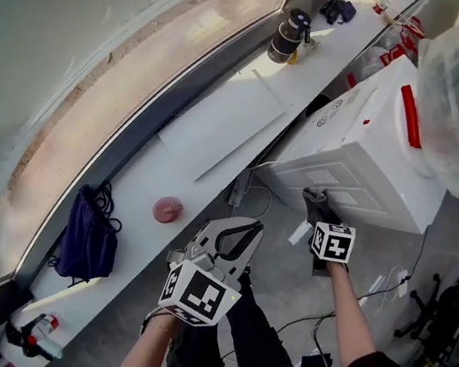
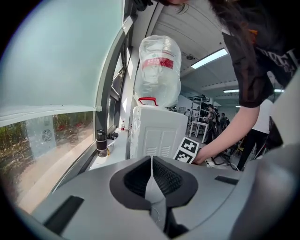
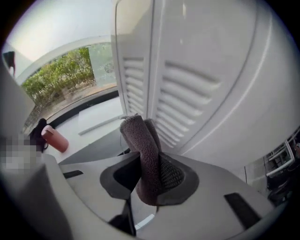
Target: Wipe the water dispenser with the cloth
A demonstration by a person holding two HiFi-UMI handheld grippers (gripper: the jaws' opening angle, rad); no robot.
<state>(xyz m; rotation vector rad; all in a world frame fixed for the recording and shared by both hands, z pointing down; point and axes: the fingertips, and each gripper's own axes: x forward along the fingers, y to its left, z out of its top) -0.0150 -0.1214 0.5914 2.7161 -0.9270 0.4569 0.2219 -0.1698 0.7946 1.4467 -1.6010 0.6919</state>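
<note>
**Cloth pinched in right gripper at the dispenser's vented panel**

A wide curved window (image 1: 107, 77) of smooth glass runs along a long white bench (image 1: 127, 195), flat and matte. Beside the bench stands the water dispenser (image 1: 356, 157), a white boxy cabinet with hard, glossy panels and rows of moulded louvre slats on the side facing the person. A clear, crinkled plastic water bottle (image 2: 157, 75) with a red label band sits upside down on its top. On the bench lie a thin white rectangular board (image 1: 219, 123), a slumped dark-blue fabric bag (image 1: 86, 237), a black cylindrical flask (image 1: 288, 36) and a small round pink container (image 1: 167, 209), all well apart from one another.

The right gripper (image 3: 149, 176) pinches the cloth (image 3: 140, 136), a dark grey nubbly towelling folded into a thick upright roll between the ribbed black pads. The cloth's rounded top stands in front of the slats, near the cabinet's vertical corner; whether it touches the panel cannot be told. In the head view this gripper is held up at the vented side of the dispenser.

The left gripper (image 2: 151, 176) is grey and smooth-shelled. Its dark textured pads are pressed together along a thin seam with nothing between them, and it is held well apart from the dispenser, above the person's lap.
</note>
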